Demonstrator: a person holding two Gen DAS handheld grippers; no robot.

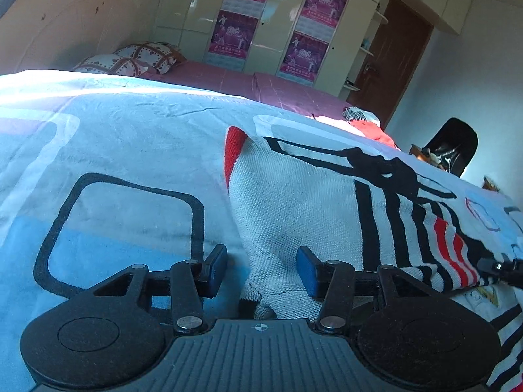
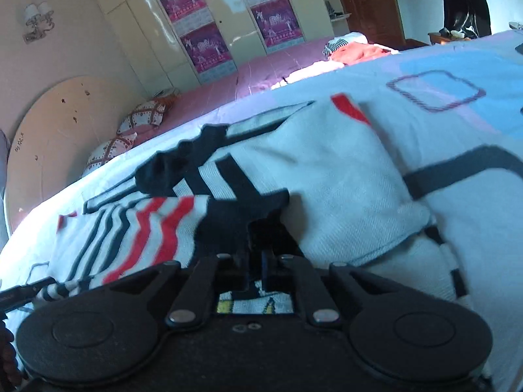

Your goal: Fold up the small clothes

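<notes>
Left wrist view: left claw (image 1: 261, 269), jaws wide apart, held low over the bed (image 1: 114, 137), straddling a corner of the striped knit sweater (image 1: 294, 202) without gripping it. Right wrist view: right claw (image 2: 256, 269), jaws pinched together on the sweater's (image 2: 310, 163) dark edge; clothes pile (image 2: 353, 50) lies beyond.

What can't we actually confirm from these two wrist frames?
- Right wrist view: the right tool is shut on the knit sweater, but how much cloth it pinches is hidden by its own body.
- Left wrist view: the left tool is open; the sweater hem beneath is cut off by the housing.
- Sweater's overall shape: cropped in both views.
- Orange clothes pile: too small to identify.
- Wardrobe posters: text unreadable.
</notes>
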